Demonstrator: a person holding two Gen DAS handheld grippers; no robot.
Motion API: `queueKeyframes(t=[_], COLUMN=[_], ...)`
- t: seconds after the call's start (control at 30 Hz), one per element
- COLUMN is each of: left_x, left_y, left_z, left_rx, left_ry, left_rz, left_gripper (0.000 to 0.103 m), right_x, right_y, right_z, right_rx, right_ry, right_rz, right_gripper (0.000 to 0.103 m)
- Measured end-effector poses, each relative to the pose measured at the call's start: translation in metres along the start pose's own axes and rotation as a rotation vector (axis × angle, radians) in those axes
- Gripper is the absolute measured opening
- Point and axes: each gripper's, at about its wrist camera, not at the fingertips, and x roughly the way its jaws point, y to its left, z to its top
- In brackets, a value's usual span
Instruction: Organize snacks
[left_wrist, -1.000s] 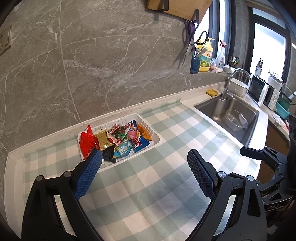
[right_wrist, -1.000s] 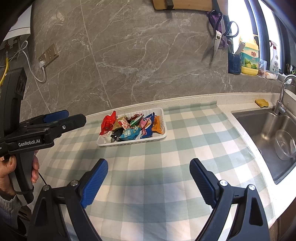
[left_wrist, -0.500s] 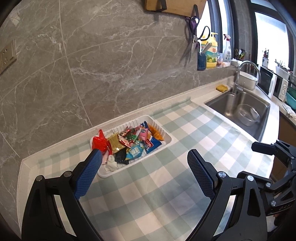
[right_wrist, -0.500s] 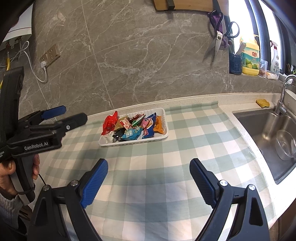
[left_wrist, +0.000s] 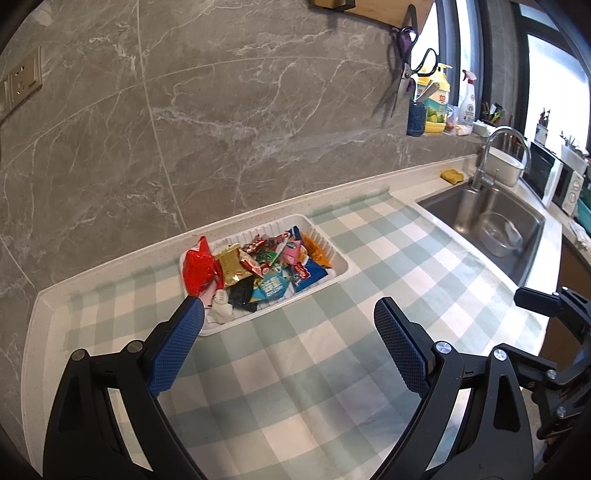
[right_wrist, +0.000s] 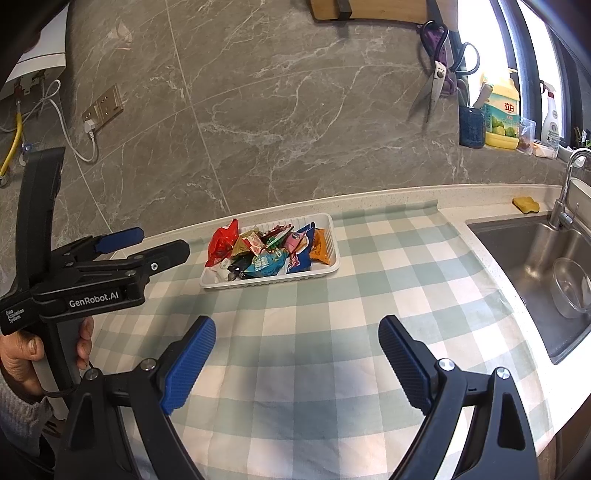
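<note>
A white tray (left_wrist: 338, 258) heaped with wrapped snacks (left_wrist: 258, 271) sits on a green-and-white checked cloth (left_wrist: 295, 369) covering the worktop (left_wrist: 122, 254), close to the grey marble wall. Among the packets: a crumpled red bag (left_wrist: 199, 271) at the tray's left end, a gold packet (left_wrist: 231, 264) beside it, blue wrappers (left_wrist: 271, 288) toward the front and an orange packet (left_wrist: 319, 253) at the right end.

The left hand-held gripper (left_wrist: 288, 336) hovers above the cloth just in front of the tray, its blue-padded fingers (left_wrist: 177, 347) spread wide and holding nothing; the left fingertip overlaps the tray's near left corner in this view (whether it touches cannot be told). The right hand-held gripper (right_wrist: 297, 354) hangs further back over the cloth, also wide open and empty, with the tray well ahead of it.

To the right, a steel sink (right_wrist: 524, 254) holds a clear bowl (right_wrist: 570, 293); a yellow sponge (right_wrist: 525, 204) lies behind it beside the tap (right_wrist: 565, 188). Scissors (right_wrist: 436, 81) hang on the wall.
</note>
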Motion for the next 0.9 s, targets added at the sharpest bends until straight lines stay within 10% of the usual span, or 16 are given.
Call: queueKeyframes(t=[0.9], left_x=[0.0008], left_y=[-0.0005], left_z=[-0.0074], left_rx=[0.011], left_ry=[0.01], left_rz=[0.015], left_gripper=[0.094], right_x=[-0.0012], right_y=[0.0027], right_z=[-0.0072], right_rx=[0.014], right_ry=[0.008], right_rz=[-0.004], right_gripper=[0.092])
